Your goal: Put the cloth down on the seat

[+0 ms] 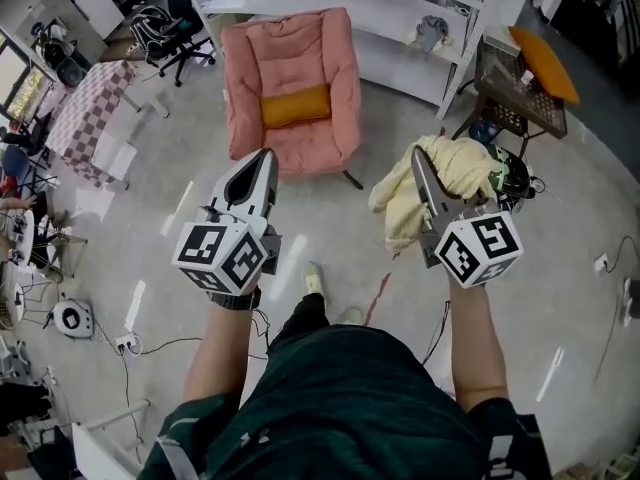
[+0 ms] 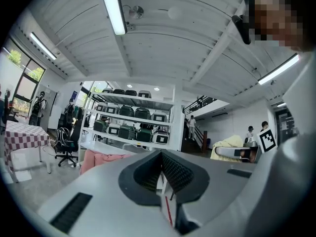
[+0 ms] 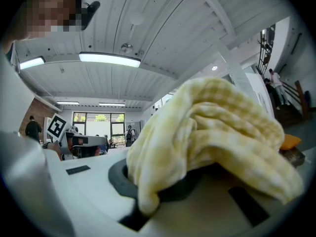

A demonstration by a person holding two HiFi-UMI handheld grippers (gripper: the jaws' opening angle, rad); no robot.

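Observation:
A pale yellow checked cloth (image 1: 455,173) hangs bunched from my right gripper (image 1: 417,158), which is shut on it in the air, to the right of the pink armchair (image 1: 292,148). An orange cushion (image 1: 295,106) lies across the chair's seat. In the right gripper view the cloth (image 3: 212,127) drapes over the jaws and hides them. My left gripper (image 1: 264,156) is shut with nothing in it and points at the chair's front edge. In the left gripper view its jaws (image 2: 161,164) meet, with the chair (image 2: 101,158) low at the left.
White shelving (image 1: 400,18) stands behind the chair. A dark wicker side table (image 1: 520,108) with an orange pillow (image 1: 545,63) is at the right. A checked table (image 1: 85,118) and an office chair (image 1: 165,28) stand at the left. Cables (image 1: 150,346) run over the grey floor.

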